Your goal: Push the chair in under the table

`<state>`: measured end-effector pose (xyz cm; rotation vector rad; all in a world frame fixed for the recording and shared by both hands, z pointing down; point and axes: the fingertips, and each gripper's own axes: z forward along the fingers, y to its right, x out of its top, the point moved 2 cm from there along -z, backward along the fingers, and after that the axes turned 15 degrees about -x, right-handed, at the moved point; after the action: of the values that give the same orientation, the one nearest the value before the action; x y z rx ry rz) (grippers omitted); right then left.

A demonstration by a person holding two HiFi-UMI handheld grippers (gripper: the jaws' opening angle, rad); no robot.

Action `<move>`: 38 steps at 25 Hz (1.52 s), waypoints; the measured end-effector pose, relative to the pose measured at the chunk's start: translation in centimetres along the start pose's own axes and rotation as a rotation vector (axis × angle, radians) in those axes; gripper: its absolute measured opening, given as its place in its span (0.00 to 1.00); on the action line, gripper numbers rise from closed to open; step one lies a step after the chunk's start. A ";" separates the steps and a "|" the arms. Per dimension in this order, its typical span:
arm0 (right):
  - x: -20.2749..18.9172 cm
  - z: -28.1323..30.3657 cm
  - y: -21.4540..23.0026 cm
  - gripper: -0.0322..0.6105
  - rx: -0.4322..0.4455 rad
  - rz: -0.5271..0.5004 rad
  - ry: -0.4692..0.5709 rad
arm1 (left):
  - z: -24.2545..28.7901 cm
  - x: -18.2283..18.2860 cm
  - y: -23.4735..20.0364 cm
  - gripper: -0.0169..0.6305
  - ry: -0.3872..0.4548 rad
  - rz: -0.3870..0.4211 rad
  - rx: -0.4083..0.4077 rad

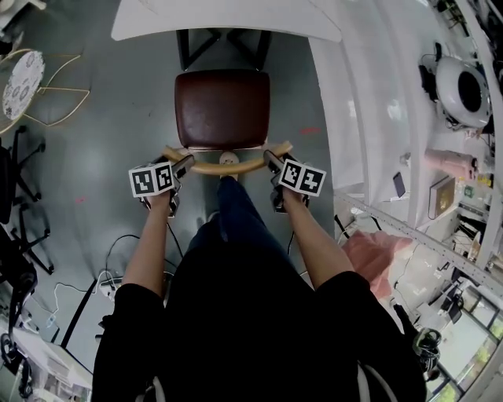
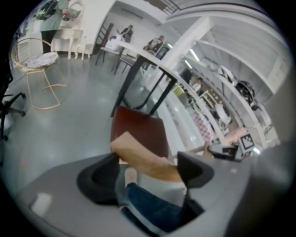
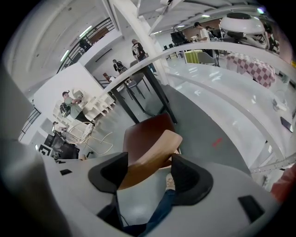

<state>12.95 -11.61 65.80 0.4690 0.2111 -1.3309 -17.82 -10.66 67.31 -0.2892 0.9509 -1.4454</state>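
Note:
The chair has a dark red seat (image 1: 222,108) and a curved wooden backrest (image 1: 228,168). It stands in front of the white table (image 1: 228,20), with the seat's far edge at the tabletop's edge. My left gripper (image 1: 182,165) is shut on the backrest's left end and my right gripper (image 1: 271,161) on its right end. In the left gripper view the backrest (image 2: 143,159) fills the gap of the left gripper (image 2: 148,171), with the seat (image 2: 138,129) beyond. In the right gripper view the backrest (image 3: 150,155) spans the right gripper (image 3: 148,169).
A long white counter (image 1: 377,118) runs along the right, carrying a ring light (image 1: 464,88) and small items. A wire chair (image 1: 23,82) and black office chairs (image 1: 12,180) stand at the left. Cables (image 1: 118,259) lie on the floor. My foot (image 1: 229,159) is behind the chair.

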 end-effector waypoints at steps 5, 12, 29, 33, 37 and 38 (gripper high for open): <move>3.0 1.6 -0.5 0.45 -0.004 0.002 -0.002 | 1.4 3.2 -0.6 0.63 -0.001 -0.003 0.006; 7.7 3.8 -1.1 0.45 0.000 0.000 0.002 | 3.4 7.6 -1.2 0.63 0.002 -0.017 0.016; 14.3 7.1 -2.6 0.45 0.007 0.006 0.013 | 6.2 14.7 -2.7 0.63 0.022 -0.023 0.044; 15.3 7.7 -3.2 0.45 0.004 0.009 0.010 | 6.5 16.2 -3.2 0.63 0.009 -0.016 0.047; 15.3 7.8 -3.6 0.45 -0.006 0.014 -0.011 | 6.4 16.6 -3.6 0.63 -0.009 -0.018 0.051; 15.4 7.8 -3.7 0.45 -0.005 0.017 -0.010 | 6.4 16.9 -3.7 0.63 -0.010 -0.015 0.052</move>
<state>12.09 -29.29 65.69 0.4588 0.2016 -1.3158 -18.52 -29.12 67.50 -0.2650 0.9033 -1.4789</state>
